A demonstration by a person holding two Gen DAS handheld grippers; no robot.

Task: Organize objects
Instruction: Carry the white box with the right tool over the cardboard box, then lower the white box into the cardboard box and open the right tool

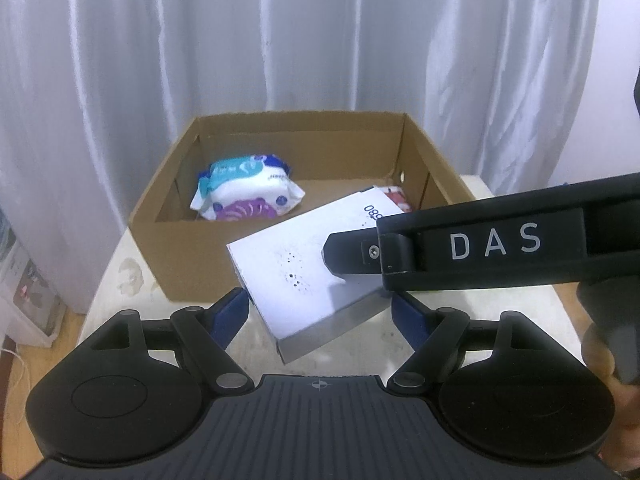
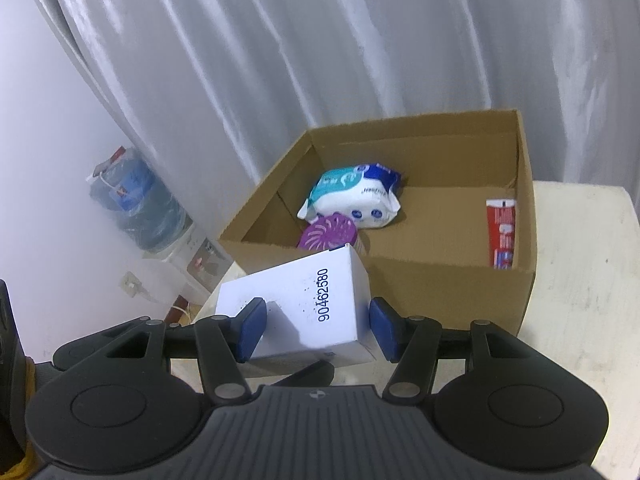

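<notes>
A white box (image 1: 296, 276) with a printed number is held above the table, just before the near wall of an open cardboard carton (image 1: 200, 264). My left gripper (image 1: 320, 314) has its blue pads at the box's two sides. My right gripper (image 2: 316, 326) comes in from the right and grips the same white box (image 2: 312, 304) top and bottom; its black finger (image 1: 352, 254) lies on the lid. In the carton (image 2: 440, 280) lie a wet-wipes pack (image 2: 356, 196), a purple round freshener (image 2: 326, 232) and a red toothpaste box (image 2: 502, 232).
The white table (image 2: 580, 260) carries the carton, with bare top to its right. A white curtain (image 1: 320, 32) hangs behind. Off the table's left edge stand a water jug (image 2: 136, 200) and dispenser on the floor.
</notes>
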